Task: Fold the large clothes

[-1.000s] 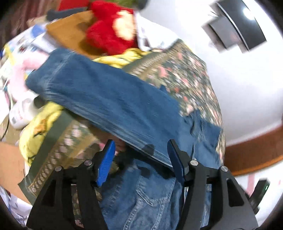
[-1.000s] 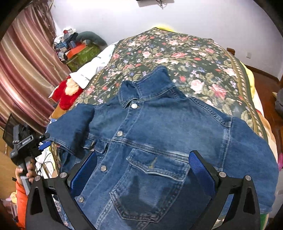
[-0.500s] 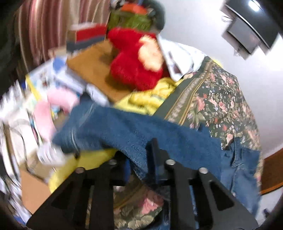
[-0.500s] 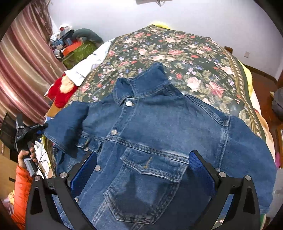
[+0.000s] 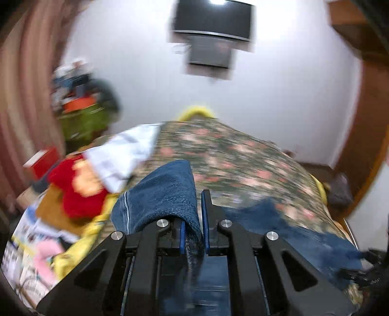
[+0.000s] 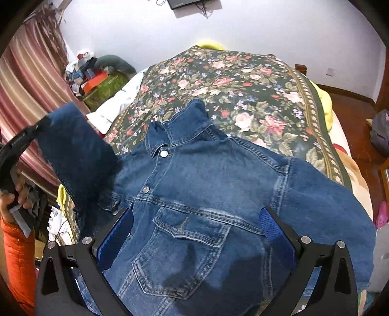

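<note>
In the left wrist view, which is blurred, the left gripper (image 5: 193, 228) has its jaws drawn narrow and pinched on a sleeve (image 5: 165, 194) of the denim jacket (image 5: 291, 233), the cuff end arching up and over the left blue pad; the rest of the jacket spreads to the right across the floral bedspread (image 5: 233, 155). To the left lie a red plush toy (image 5: 77, 187) and a white cloth (image 5: 124, 150), and farther left a green box (image 5: 82, 121) carries an orange item and other clutter too blurred to name. A dark screen (image 5: 214, 21) hangs on the far wall. In the right wrist view, the right gripper (image 6: 194, 233) hovers over the jacket's chest pocket (image 6: 184, 248) with jaws spread wide, holding nothing. The jacket lies front up on the near part of the bedspread, collar pointing far, its left sleeve raised off the bed by the left gripper at the left edge. The green box at far left holds an orange box and piled soft things.
</note>
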Tool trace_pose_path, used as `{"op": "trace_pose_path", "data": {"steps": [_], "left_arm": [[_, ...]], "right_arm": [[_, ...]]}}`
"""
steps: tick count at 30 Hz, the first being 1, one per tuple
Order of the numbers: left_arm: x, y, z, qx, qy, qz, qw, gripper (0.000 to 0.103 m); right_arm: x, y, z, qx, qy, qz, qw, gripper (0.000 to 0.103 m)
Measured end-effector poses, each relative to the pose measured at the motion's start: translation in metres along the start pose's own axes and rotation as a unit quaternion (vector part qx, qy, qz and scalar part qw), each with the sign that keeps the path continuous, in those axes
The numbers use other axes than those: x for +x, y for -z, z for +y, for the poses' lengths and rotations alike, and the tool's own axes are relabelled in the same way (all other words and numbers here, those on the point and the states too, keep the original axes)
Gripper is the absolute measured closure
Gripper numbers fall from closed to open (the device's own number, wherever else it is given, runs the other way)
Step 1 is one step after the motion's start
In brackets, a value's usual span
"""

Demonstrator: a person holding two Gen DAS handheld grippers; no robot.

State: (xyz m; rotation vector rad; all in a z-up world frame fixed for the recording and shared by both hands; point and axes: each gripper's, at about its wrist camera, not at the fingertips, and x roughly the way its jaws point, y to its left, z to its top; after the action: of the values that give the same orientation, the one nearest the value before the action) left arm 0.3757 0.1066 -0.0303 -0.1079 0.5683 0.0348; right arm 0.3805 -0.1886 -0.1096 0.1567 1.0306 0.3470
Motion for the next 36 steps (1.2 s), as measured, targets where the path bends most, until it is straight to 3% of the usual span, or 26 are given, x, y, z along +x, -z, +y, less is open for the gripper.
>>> {"op": "trace_pose_path", "data": {"steps": [4, 6, 9, 11, 12, 16, 19, 20, 23, 27, 30, 36], "left_arm": [[0.034, 0.029, -0.069, 0.061, 0.051, 0.067, 0.9946, 0.093], [0.062, 0.061, -0.094, 0.083, 0.074, 0.134, 0.9847, 0.093], [0.099, 0.108, -0.116, 0.097, 0.097, 0.232, 0.9630, 0.093], [0.112, 0.138, -0.123, 0.102, 0.110, 0.285, 0.9466, 0.093], [0.111, 0.145, -0.127, 0.106, 0.114, 0.291, 0.9440, 0.093], [0.089, 0.146, -0.121, 0.122, 0.128, 0.278, 0.9440, 0.087], [0.065, 0.127, -0.101, 0.109, 0.139, 0.252, 0.9515, 0.068], [0.057, 0.118, -0.089, 0.101, 0.136, 0.237, 0.9566, 0.057], [0.035, 0.100, -0.049, 0.079, 0.115, 0.195, 0.9708, 0.048], [0.027, 0.088, 0.010, 0.069, 0.042, 0.170, 0.9821, 0.045], [0.032, 0.097, 0.052, 0.062, -0.012, 0.181, 0.9815, 0.044], [0.057, 0.137, 0.119, 0.003, -0.049, 0.237, 0.9703, 0.044]], "right_arm": [[-0.011, 0.007, -0.015, 0.009, 0.006, -0.003, 1.000, 0.000], [-0.016, 0.011, -0.022, 0.015, 0.009, -0.002, 1.000, 0.000], [-0.019, 0.017, -0.030, 0.019, 0.014, 0.002, 1.000, 0.000], [-0.018, 0.020, -0.033, 0.019, 0.017, 0.008, 1.000, 0.000], [-0.016, 0.021, -0.034, 0.018, 0.019, 0.011, 1.000, 0.000], [-0.004, 0.020, -0.026, 0.010, 0.020, 0.028, 0.999, 0.000], [0.006, 0.013, -0.010, -0.003, 0.013, 0.033, 0.999, 0.000], [0.011, 0.010, -0.001, -0.012, 0.010, 0.034, 0.999, 0.000], [0.024, 0.002, 0.030, -0.046, 0.003, 0.038, 0.998, 0.000], [0.050, -0.007, 0.077, -0.102, 0.002, 0.055, 0.993, 0.000], [0.079, -0.010, 0.116, -0.159, 0.001, 0.072, 0.985, 0.000], [0.143, -0.009, 0.153, -0.227, 0.052, 0.104, 0.967, 0.002]]}}
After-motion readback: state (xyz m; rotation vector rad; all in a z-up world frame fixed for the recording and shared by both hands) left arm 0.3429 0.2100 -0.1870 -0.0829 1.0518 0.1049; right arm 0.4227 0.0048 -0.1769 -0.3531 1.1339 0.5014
